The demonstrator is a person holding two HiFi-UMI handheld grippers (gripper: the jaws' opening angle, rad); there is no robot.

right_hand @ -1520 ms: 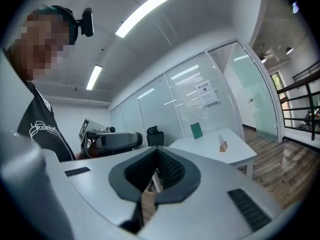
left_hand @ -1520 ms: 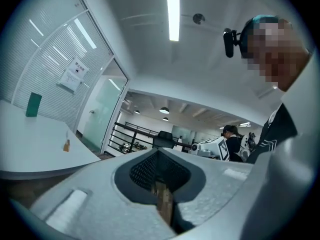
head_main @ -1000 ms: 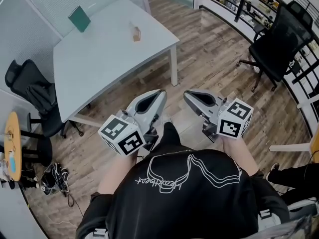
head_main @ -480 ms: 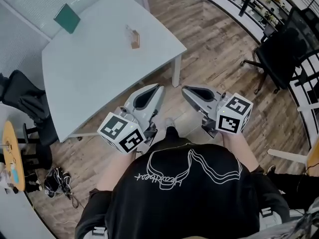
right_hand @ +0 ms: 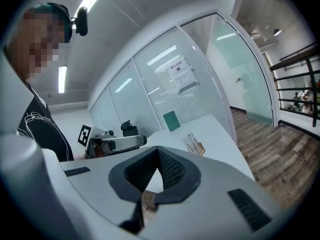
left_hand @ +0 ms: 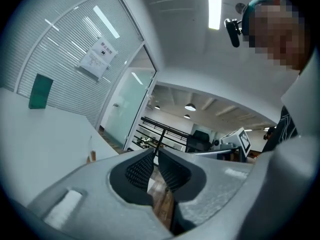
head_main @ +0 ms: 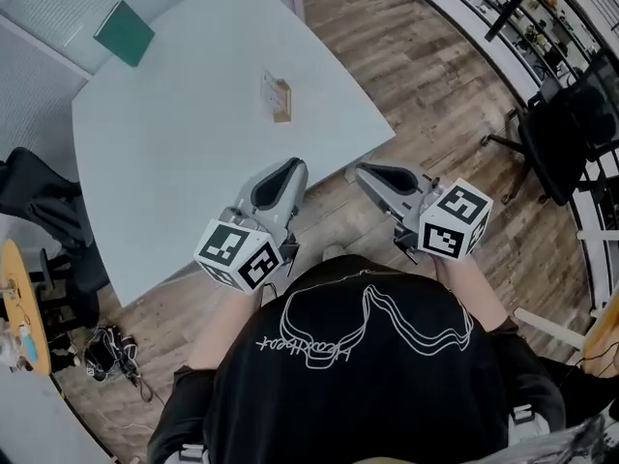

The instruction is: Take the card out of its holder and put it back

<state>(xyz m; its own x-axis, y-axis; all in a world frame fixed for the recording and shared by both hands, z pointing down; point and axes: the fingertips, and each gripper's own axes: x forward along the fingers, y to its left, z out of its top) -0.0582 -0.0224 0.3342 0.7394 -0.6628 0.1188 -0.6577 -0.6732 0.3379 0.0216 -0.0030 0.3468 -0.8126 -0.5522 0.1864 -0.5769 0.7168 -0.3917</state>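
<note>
**Facing the card holder, both claws pinched together and empty**

Nothing is in hand yet, folks. The left claw (head_main: 291,166) has its jaws pressed together with nothing between them, and its own view shows the ribbed pads meeting at the tip. It's the same story for the right claw (head_main: 364,170), squeezed to a point and carrying nothing.

The card (head_main: 270,89) stands on edge in its small wooden holder (head_main: 282,101), out on the white tabletop (head_main: 174,162). It sits well apart from both claws, so the take-out looks not yet begun. A green rectangle (head_main: 124,33) lies far off at the tabletop's 11 o'clock corner, out of the play.

Here is the relation that matters. From the left claw, the card sits almost dead ahead at 12 o'clock. From the right claw, it's up at about 11 o'clock and farther away. The left tip hangs over the tabletop's near edge, while the right one looks to be just off it, above the wooden floor (head_main: 435,95).

So the left claw is the nearer one, I'd say. The card's long axis runs roughly 12 to 6 in the head view. A claw reaching straight ahead would likely meet its end first, so some turn of the wrist may be needed.
</note>
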